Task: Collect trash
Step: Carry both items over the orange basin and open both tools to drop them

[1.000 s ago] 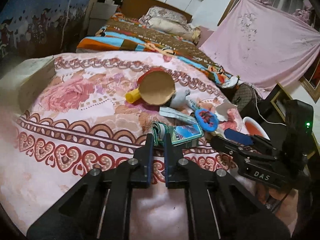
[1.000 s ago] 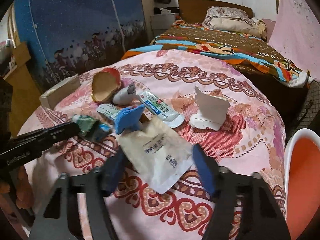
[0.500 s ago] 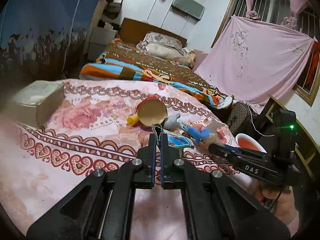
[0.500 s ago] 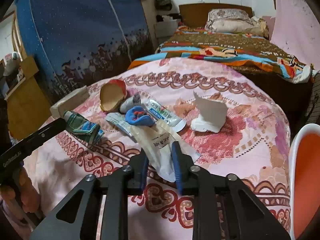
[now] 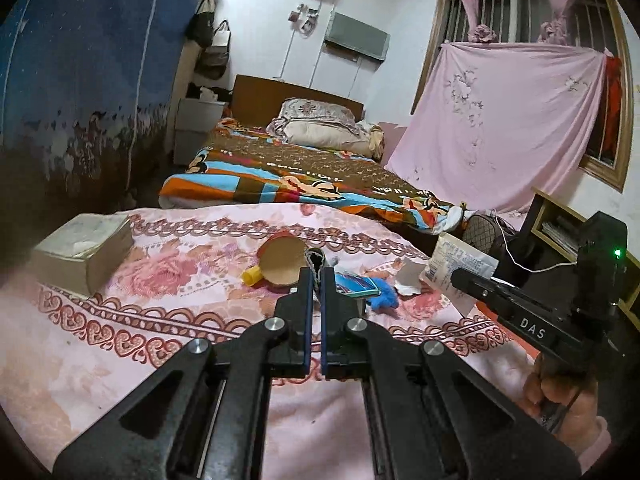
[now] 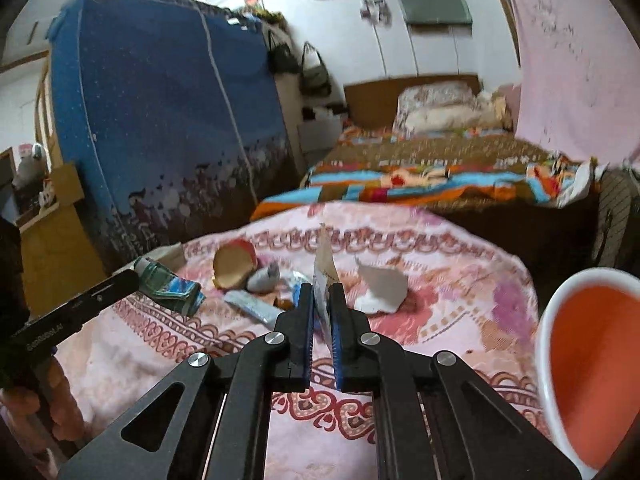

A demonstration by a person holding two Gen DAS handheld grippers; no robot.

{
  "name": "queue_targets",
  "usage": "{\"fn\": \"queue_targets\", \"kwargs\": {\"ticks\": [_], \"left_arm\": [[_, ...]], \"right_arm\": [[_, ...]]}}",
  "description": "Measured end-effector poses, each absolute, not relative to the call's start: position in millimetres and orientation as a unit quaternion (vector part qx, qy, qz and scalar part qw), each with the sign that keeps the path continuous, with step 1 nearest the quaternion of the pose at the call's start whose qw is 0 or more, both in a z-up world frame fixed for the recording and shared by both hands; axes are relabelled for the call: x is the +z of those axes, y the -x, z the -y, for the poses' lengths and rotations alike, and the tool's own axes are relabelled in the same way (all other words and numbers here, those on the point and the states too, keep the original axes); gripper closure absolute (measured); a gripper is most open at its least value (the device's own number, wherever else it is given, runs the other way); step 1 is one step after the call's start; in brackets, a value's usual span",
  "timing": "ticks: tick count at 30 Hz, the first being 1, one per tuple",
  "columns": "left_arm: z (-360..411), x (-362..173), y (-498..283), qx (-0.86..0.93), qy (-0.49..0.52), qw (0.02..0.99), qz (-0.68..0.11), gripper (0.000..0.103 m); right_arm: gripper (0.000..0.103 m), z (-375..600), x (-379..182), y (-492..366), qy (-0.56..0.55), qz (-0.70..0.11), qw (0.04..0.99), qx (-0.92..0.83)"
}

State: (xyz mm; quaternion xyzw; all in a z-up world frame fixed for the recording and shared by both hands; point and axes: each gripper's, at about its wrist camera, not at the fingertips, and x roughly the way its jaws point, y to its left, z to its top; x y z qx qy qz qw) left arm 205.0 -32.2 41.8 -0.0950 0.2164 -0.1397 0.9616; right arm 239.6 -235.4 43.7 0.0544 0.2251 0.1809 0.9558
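Now that my right gripper (image 6: pixel 320 312) has just closed its fingers on the white pouch (image 6: pixel 325 268), it hangs clear of the pink surface (image 6: pixel 460 280) | left gripper (image 5: pixel 315 292) clamped on the green wrapper (image 5: pixel 316 260) (also lifted) | next, I judge: orange bin (image 6: pixel 592 364), right of the fingers.

My left gripper (image 5: pixel 315 280) pinches a crumpled wrapper (image 6: pixel 170 286) above the blanket (image 5: pixel 168 300); my right gripper (image 6: pixel 321 300) pinches a paper packet (image 5: pixel 456 266) to its right. Paddle (image 5: pixel 282 260), tube (image 6: pixel 252 306), torn paper (image 6: pixel 382 286) lie on blanket between them. Box (image 5: pixel 86 250) far left, bin (image 6: pixel 592 360) right, bed (image 5: pixel 304 176) behind
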Motion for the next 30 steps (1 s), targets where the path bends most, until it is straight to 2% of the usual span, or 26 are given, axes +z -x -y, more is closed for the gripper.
{"fn": "queue_targets", "kwargs": {"ticks": [8, 17, 30], "left_arm": [[48.7, 51.8, -201.7, -0.147, 0.094, 0.965, -0.196, 0.103], [109.1, 76.6, -193.3, -0.213, 0.044, 0.967, -0.135, 0.103], [195.2, 95.3, -203.8, -0.319, 0.009, 0.941, -0.111, 0.103]], "right_arm": [[0.098, 250.9, 50.4, -222.7, -0.077, -0.166, 0.967, 0.175], [0.098, 289.5, 75.0, -169.7, -0.092, 0.005, 0.989, 0.117], [0.098, 355.9, 77.8, -145.4, -0.123, 0.073, 0.989, -0.035]]}}
